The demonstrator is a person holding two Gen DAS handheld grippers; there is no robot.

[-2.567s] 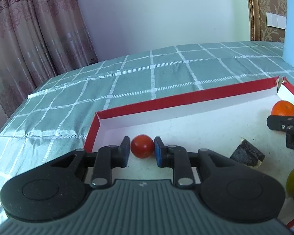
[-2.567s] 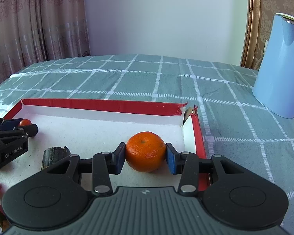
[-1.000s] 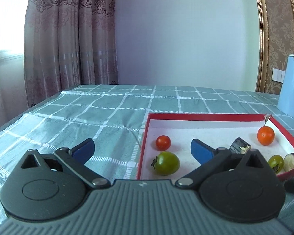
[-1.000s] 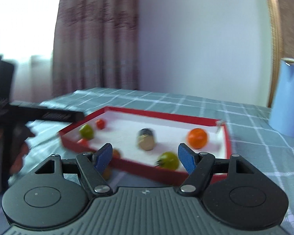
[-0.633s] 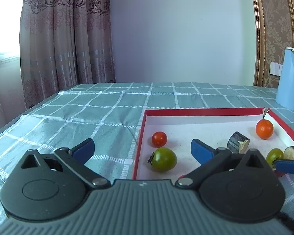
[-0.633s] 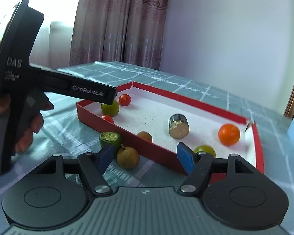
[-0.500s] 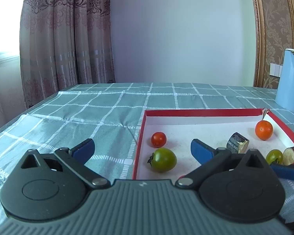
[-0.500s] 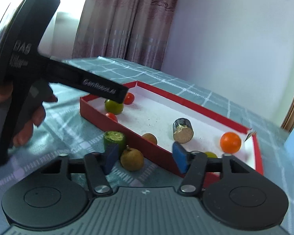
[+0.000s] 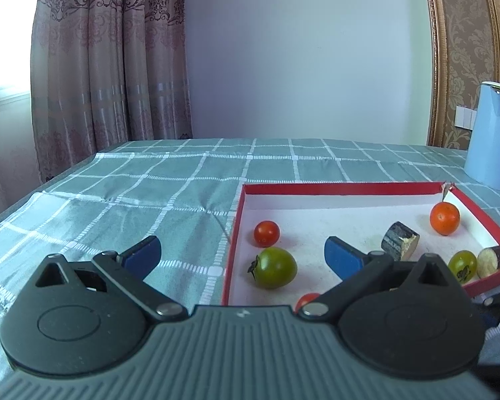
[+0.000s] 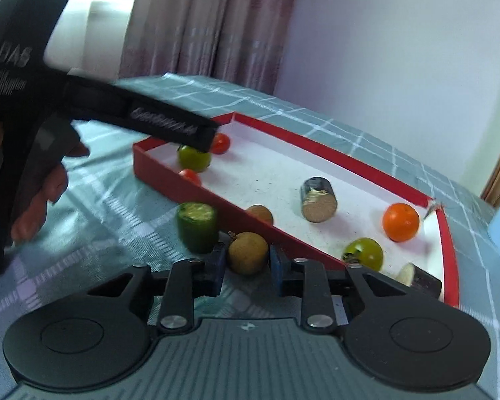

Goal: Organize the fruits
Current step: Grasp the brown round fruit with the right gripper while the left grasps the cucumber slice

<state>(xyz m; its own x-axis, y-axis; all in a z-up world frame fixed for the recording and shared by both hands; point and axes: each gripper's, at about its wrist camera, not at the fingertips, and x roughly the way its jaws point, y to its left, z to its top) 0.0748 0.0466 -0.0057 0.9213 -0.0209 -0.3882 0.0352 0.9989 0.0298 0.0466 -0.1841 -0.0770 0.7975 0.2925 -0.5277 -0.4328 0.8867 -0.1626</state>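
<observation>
Right gripper [image 10: 246,262] low over the tabletop [image 10: 116,220], jaws closed in on a brown round fruit [image 10: 248,252], pads at both its sides; firm contact not certain through the blur. Fruit on the checked cloth, just outside the near wall of the red tray [image 10: 216,196]. Touching or just beside its left side, a green cut cylinder piece [image 10: 196,226], upright, pale cut face up, also on the cloth outside the tray.

Left gripper [image 9: 241,253] held above the left near corner of the tray [image 9: 236,233], jaws spread wide, nothing between them. Left pad over bare cloth, right pad over the white tray floor. Seen from the right wrist as a long black bar [image 10: 143,116] reaching over the tray's far left corner, a hand [image 10: 40,196] on its grip.

Inside the tray: red cherry tomato [image 9: 266,233] and green tomato [image 9: 274,272] near the left wall; a second small red tomato [image 9: 307,299] by the near wall, partly hidden behind the left gripper; another brown round fruit [image 10: 260,214] against the near wall; dark-skinned cut cylinder [image 9: 400,240] around the middle, lying tilted; orange [image 9: 444,218] near the far right corner; small green tomato [image 9: 462,264] and an eggplant-like cut piece [image 9: 492,261] by the right near corner.

Pale blue jug [image 9: 493,140] on the tabletop beyond the tray's far right corner.
</observation>
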